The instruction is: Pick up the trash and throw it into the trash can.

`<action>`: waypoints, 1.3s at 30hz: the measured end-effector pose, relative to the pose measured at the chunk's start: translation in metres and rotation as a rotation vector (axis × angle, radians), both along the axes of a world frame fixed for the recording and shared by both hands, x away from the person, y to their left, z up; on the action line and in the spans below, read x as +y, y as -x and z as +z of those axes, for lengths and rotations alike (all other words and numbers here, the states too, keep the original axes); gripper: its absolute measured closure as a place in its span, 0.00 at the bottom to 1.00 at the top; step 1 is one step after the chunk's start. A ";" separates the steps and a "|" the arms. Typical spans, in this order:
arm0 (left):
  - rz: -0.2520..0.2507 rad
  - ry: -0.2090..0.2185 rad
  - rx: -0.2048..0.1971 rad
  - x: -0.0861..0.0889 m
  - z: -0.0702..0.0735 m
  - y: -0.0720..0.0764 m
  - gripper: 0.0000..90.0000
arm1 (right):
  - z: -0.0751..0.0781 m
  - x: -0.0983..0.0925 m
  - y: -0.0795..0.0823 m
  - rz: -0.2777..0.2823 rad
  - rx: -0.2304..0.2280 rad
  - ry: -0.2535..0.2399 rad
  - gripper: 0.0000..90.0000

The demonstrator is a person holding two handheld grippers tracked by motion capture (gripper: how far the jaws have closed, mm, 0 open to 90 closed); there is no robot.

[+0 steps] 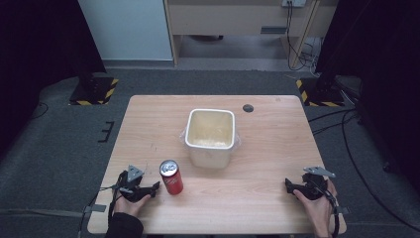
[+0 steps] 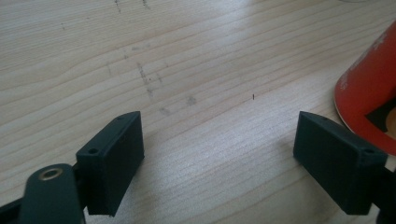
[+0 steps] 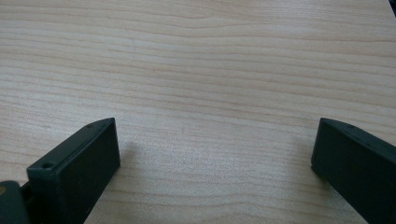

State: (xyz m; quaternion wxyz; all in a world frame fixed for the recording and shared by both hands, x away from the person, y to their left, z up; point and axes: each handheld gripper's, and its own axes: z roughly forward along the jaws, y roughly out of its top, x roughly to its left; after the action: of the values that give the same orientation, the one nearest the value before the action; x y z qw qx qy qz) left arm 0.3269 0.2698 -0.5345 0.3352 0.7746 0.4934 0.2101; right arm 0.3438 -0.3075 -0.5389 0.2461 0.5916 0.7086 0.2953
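Observation:
A red soda can stands upright on the wooden table, in front of a white square bin that sits mid-table. My left gripper rests near the front left edge, just left of the can, held by a hand. Its jaws are open, with bare wood between them, and the can rises beside the right jaw. My right gripper rests near the front right corner. In the right gripper view its jaws stand wide apart over bare wood.
A small dark round mark lies on the table behind the bin. Black stands with yellow-striped bases sit on the floor beyond both far corners. Cables run along the floor at the right.

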 end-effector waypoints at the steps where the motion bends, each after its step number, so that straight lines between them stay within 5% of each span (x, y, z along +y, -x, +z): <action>1: -0.003 0.004 0.003 0.000 0.000 0.001 0.18 | 0.000 0.000 0.000 0.001 0.001 -0.001 0.01; 8: 0.007 0.056 -0.022 0.005 0.009 0.004 0.20 | 0.000 0.000 0.000 0.006 0.002 -0.001 0.01; 11: 0.014 0.115 -0.071 0.010 0.020 0.010 0.21 | 0.000 0.000 0.000 0.007 0.001 0.000 0.01; 16: 0.022 0.148 -0.134 0.016 0.032 0.017 0.20 | 0.000 0.000 0.000 0.007 0.002 0.000 0.01; 27: 0.012 0.193 -0.233 0.017 0.057 0.027 0.18 | 0.000 0.001 0.001 0.005 0.003 -0.001 0.01; 39: -0.064 0.242 -0.338 0.006 0.095 0.044 0.18 | 0.000 0.001 0.000 0.007 0.005 -0.001 0.00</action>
State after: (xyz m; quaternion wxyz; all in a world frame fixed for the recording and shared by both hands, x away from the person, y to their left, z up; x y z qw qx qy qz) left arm 0.2829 0.2759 -0.4396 0.5105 0.6976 0.4269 0.2656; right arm 0.3435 -0.3060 -0.5389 0.2431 0.5901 0.7110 0.2952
